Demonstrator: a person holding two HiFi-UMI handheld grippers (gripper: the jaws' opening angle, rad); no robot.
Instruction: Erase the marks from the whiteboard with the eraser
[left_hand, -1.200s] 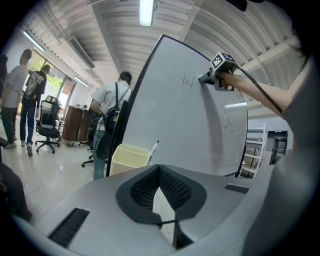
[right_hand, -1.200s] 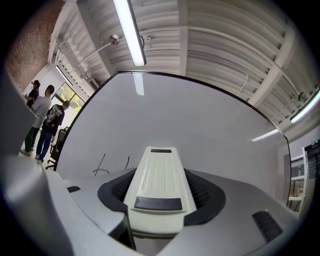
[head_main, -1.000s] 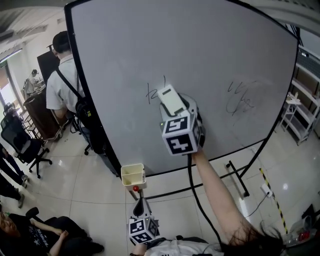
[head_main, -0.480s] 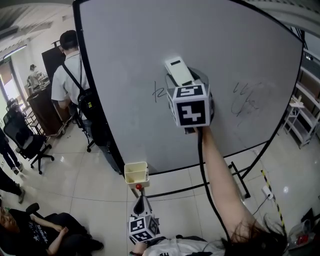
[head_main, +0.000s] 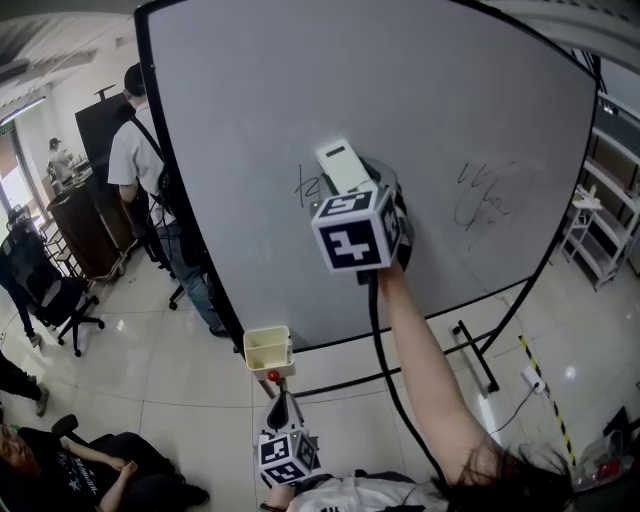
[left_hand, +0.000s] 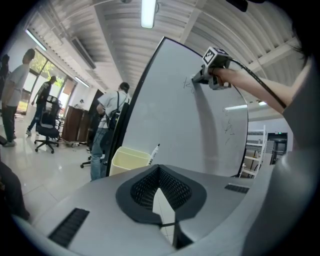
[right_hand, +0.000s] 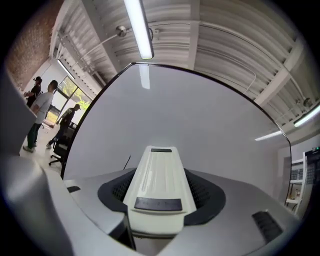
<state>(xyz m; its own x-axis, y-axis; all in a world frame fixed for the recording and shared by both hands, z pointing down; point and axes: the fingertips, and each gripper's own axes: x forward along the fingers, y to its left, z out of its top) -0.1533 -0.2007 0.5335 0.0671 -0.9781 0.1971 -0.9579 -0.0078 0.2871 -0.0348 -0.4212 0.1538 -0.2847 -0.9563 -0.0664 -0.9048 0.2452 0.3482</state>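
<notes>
- Right gripper (head_main: 350, 188), at frame centre, has its jaws clamped on the white eraser (head_main: 342, 164), held at the whiteboard (head_main: 420, 90) just right of the left scribble (head_main: 306, 184).
- Left gripper (head_main: 284, 415), bottom centre: jaws together, empty.

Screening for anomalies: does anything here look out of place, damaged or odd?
Nothing stands out. The right gripper holds the eraser at the whiteboard beside the marks; the left gripper hangs low, shut.
</notes>
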